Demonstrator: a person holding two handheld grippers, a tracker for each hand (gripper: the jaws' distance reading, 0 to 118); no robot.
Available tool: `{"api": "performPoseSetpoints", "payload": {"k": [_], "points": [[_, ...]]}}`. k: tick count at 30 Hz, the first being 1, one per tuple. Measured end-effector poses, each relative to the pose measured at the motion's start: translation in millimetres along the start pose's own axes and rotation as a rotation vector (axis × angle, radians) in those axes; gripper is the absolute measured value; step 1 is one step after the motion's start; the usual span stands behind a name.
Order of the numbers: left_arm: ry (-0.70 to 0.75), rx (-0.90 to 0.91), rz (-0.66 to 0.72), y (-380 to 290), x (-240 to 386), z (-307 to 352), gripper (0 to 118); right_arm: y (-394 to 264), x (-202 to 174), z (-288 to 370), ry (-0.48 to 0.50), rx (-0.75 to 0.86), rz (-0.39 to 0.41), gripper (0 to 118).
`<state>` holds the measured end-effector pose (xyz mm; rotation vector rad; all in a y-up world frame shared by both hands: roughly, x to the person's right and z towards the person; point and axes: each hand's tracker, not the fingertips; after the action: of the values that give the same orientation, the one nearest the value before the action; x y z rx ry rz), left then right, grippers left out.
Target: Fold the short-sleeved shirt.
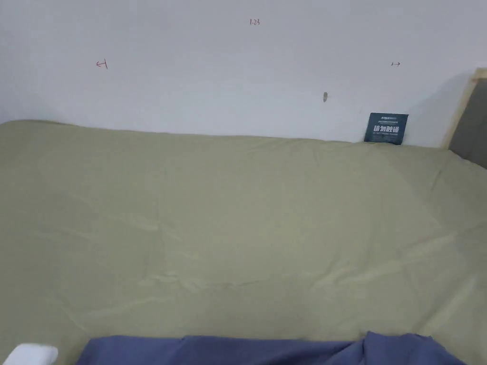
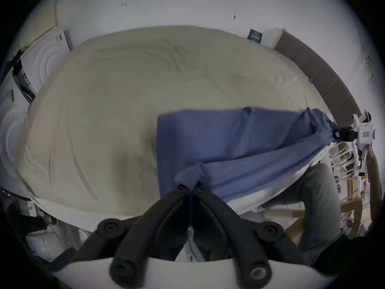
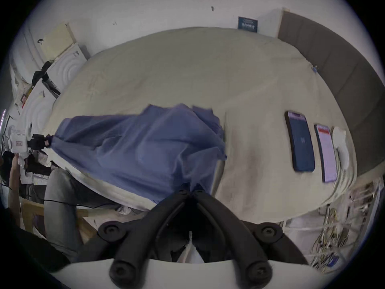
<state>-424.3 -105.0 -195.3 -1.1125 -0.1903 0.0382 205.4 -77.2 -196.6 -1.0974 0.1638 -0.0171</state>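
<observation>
1. Left gripper (image 2: 190, 187): jaws pinched together on a bunched edge of the blue short-sleeved shirt (image 2: 239, 139), at the bed's near edge.
2. Right gripper (image 3: 190, 186): jaws likewise clamped on a gathered bit of the same shirt's edge. It also shows far off in the left gripper view, gripping the opposite end of the cloth.
3. Shirt hangs stretched between the two grippers, partly lifted, with its far part draping onto the olive bedsheet (image 1: 238, 214). The head view catches just its top edge at the frame bottom.
4. Beyond the shirt: two phones (image 3: 302, 141) and a white pad lie on the sheet well to the right, apart from the shirt. A dark card (image 1: 386, 128) leans on the wall behind the bed.
5. Step, as a judgement: spreading, holding the shirt taut to lay it flat before any fold. No fold made yet.
6. Next move calls for carrying both ends forward evenly over the open sheet, lowering flat and keeping tension so nothing bunches. Stay clear of the phones.
</observation>
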Motion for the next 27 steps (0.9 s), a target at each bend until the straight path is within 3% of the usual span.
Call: {"api": "performPoseSetpoints", "payload": {"k": [3, 7, 9, 11, 12, 13, 14, 19, 22, 24, 25, 26, 27], "points": [[0.025, -0.026, 0.011, -13.3, -0.3, -10.8, 0, -11.4, 6.4, -13.1, -0.029, -0.030, -0.029, 0], [-0.002, 0.030, 0.048, -14.5, -4.7, -18.3, 2, -16.1, 7.7, -16.8, 0.026, -0.013, -0.079, 0], [-0.029, 0.048, 0.071, -11.2, -5.4, -12.2, 16, -16.5, 3.1, -6.9, 0.074, 0.026, -0.102, 6], [-0.113, 0.075, 0.123, -9.4, -4.4, -1.4, 28, -14.8, -1.9, 8.5, 0.096, 0.074, -0.127, 69], [-0.139, 0.111, 0.149, -8.8, -4.9, 6.0, 39, -11.2, -3.4, 19.6, 0.106, 0.109, -0.134, 77], [-0.156, 0.131, 0.165, -7.5, -3.6, 14.9, 57, -7.9, -5.0, 32.6, 0.133, 0.148, -0.157, 77], [-0.174, 0.149, 0.179, -6.3, -1.7, 24.9, 60, -4.7, -8.6, 46.2, 0.145, 0.190, -0.169, 77], [-0.074, 0.370, 0.134, 18.6, 42.0, 90.3, 60, 14.3, -51.9, 96.0, 0.046, 0.351, -0.113, 77], [-0.057, 0.436, 0.070, 45.6, 90.2, 98.8, 60, 31.6, -91.3, 86.3, 0.028, 0.372, -0.060, 77], [0.023, 0.449, 0.075, 58.8, 125.5, 89.4, 57, 36.5, -114.6, 66.2, -0.049, 0.393, -0.053, 75], [0.067, 0.449, 0.083, 63.6, 143.3, 83.3, 38, 39.1, -129.3, 59.2, -0.098, 0.388, -0.043, 75], [0.105, 0.493, 0.084, 62.9, 152.9, 71.2, 11, 40.9, -143.7, 52.4, -0.121, 0.381, -0.030, 71], [0.127, 0.522, 0.090, 62.7, 166.8, 65.1, 0, 38.3, -157.3, 45.2, -0.155, 0.388, -0.003, 50]]}}
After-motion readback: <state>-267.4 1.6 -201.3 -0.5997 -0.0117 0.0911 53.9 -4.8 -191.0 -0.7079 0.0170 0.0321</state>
